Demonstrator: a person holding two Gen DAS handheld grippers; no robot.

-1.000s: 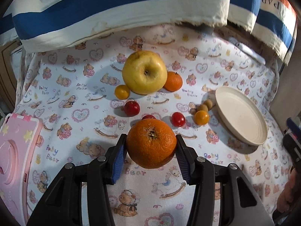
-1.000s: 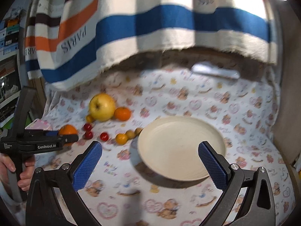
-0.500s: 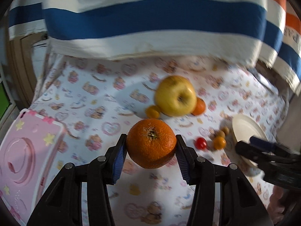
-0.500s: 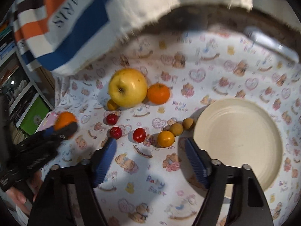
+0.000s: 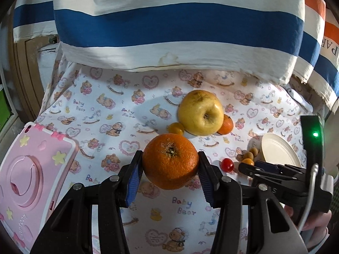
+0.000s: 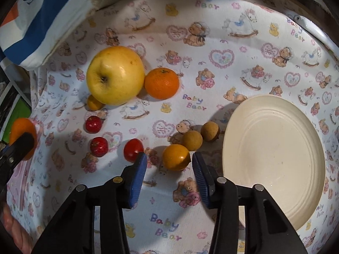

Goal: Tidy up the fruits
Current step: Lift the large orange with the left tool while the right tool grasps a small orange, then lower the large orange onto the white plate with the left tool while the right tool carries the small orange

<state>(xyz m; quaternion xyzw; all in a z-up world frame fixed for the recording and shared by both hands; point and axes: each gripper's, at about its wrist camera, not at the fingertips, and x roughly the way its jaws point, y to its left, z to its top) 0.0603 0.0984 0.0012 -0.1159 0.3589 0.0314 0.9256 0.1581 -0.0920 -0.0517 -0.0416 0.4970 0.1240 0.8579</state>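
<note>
A teddy-bear print cloth [image 6: 211, 31] is covering the surface, with a striped "PARIS" fabric [image 5: 180, 27] hanging behind it. The left gripper [image 5: 169, 165] is clamping a large orange [image 5: 170, 160] between its blue pads, above the cloth; a pink case [image 5: 27, 169] is lying to its left. The right gripper [image 6: 169, 165] is hovering with its jaws apart around a small yellow-orange fruit [image 6: 176, 157], not touching it. A red tomato [image 6: 133, 149] is sitting just beside its left pad, a cream plate [image 6: 273, 150] to its right, and an apple [image 6: 115, 75] beyond.
</note>
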